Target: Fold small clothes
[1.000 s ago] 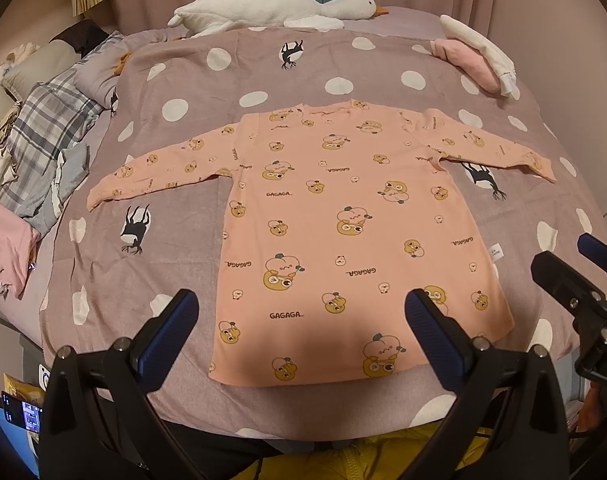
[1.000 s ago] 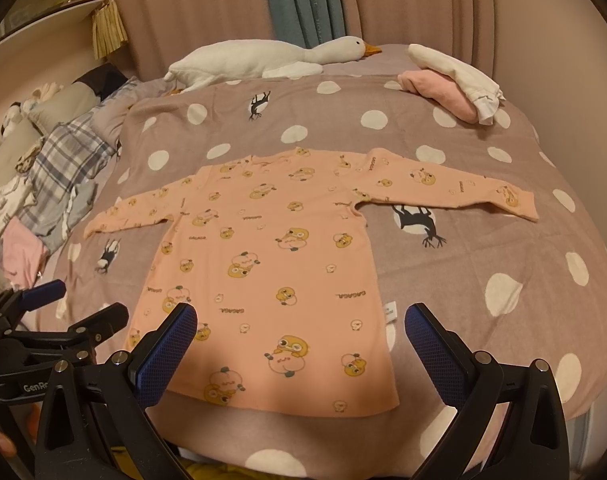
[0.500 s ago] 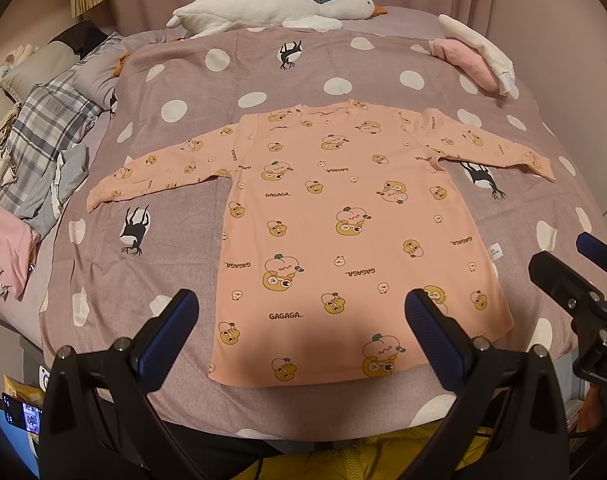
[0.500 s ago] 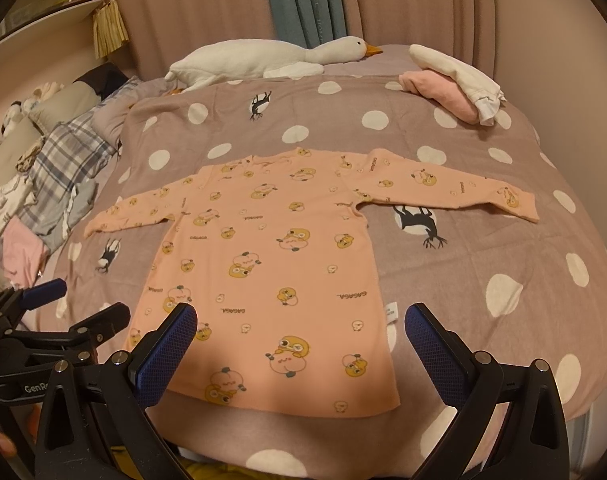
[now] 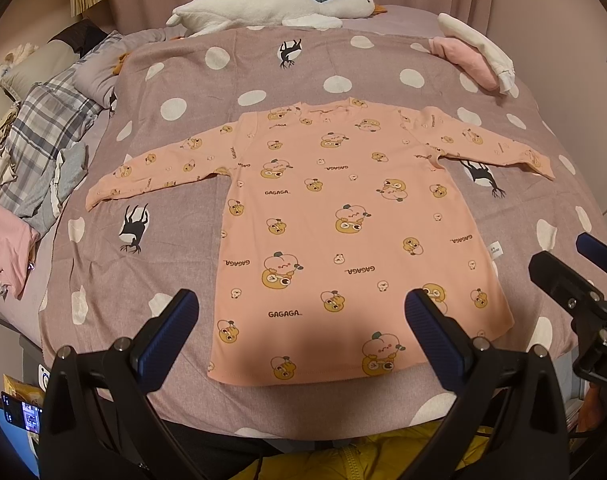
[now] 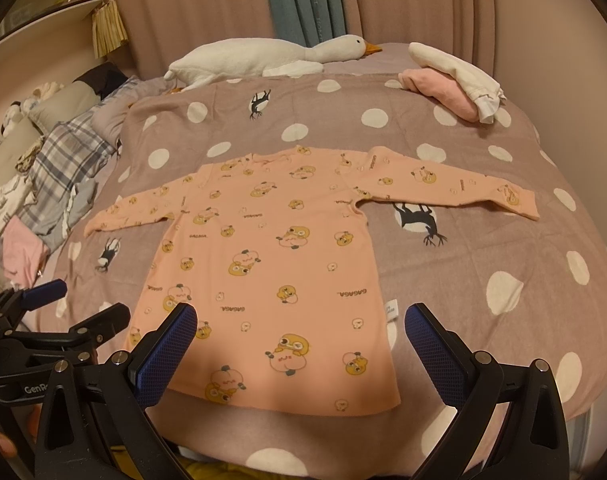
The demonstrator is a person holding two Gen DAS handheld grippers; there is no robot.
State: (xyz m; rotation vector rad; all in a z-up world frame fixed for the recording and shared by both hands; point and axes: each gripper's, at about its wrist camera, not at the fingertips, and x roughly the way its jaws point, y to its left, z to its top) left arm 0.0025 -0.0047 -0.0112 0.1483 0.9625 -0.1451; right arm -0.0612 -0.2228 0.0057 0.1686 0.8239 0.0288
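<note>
Bed (image 5: pixel 231 80), polka-dot blanket: pink shirt (image 5: pixel 343 216) flat, plush goose (image 5: pixel 271 8), folded clothes (image 5: pixel 471 60).

Left wrist view: from bed's (image 5: pixel 231 80) near edge, facing the headboard end. Right wrist view: alongside, rightward, same heading. Shared: pink shirt (image 5: pixel 343 216) (image 6: pixel 271 264), plush goose (image 5: pixel 271 8) (image 6: pixel 263 56).

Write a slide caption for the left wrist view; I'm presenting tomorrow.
Open left claw hovers over a flat peach long-sleeved shirt on a polka-dot blanket.
</note>
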